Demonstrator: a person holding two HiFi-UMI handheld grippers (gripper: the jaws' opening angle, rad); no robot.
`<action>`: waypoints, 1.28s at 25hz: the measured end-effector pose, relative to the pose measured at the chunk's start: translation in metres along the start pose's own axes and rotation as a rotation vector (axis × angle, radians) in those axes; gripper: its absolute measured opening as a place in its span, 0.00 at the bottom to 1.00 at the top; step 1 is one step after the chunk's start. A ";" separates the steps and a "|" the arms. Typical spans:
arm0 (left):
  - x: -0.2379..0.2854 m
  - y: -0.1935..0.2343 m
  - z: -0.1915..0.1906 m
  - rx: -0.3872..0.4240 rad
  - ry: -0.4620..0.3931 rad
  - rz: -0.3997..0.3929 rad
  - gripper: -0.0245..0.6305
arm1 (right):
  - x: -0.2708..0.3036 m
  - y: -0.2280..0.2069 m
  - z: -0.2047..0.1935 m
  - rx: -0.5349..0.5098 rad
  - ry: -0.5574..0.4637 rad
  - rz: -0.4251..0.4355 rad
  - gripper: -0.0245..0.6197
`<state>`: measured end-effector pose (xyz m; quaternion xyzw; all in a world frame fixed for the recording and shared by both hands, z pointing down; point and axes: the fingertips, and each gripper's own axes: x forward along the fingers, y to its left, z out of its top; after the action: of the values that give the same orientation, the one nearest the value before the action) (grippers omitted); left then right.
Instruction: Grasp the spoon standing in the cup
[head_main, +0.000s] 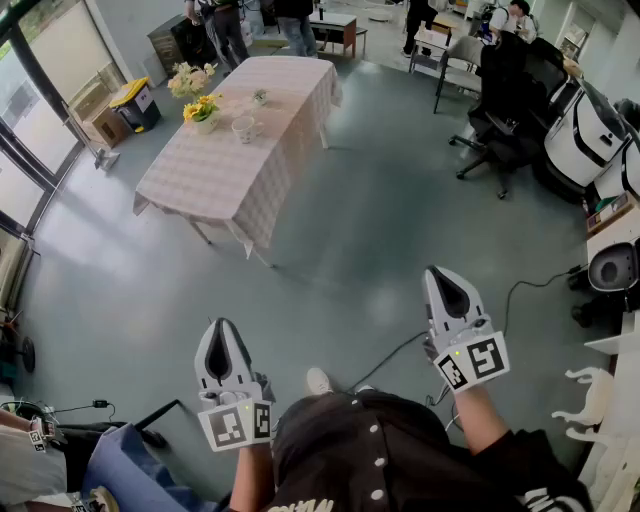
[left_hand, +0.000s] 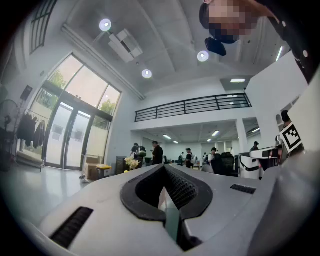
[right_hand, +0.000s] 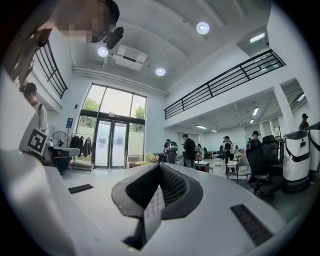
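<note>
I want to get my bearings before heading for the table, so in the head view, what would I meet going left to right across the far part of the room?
Yellow-lidded bin → yellow flowers → cup → black office chair → white machine.

cup (head_main: 244, 128): white, handled, being carried upright on the tabletop (head_main: 200, 180) | place: being seen about midway along the tabletop, nearer its left long edge | spoon: not being made out, too small from here
</note>
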<state>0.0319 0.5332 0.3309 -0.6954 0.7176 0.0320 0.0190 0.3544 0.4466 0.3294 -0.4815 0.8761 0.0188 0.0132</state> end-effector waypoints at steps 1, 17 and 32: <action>0.000 0.001 -0.001 -0.002 0.000 0.000 0.06 | 0.001 0.001 -0.001 -0.002 0.001 0.003 0.03; -0.001 0.010 -0.006 -0.010 0.014 0.004 0.06 | 0.009 0.016 -0.002 0.023 -0.010 0.028 0.03; 0.013 0.034 -0.008 -0.013 0.013 -0.008 0.06 | 0.035 0.037 -0.002 0.032 -0.007 0.061 0.29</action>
<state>-0.0021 0.5207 0.3386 -0.6985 0.7148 0.0322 0.0101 0.3045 0.4364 0.3305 -0.4543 0.8905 0.0069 0.0233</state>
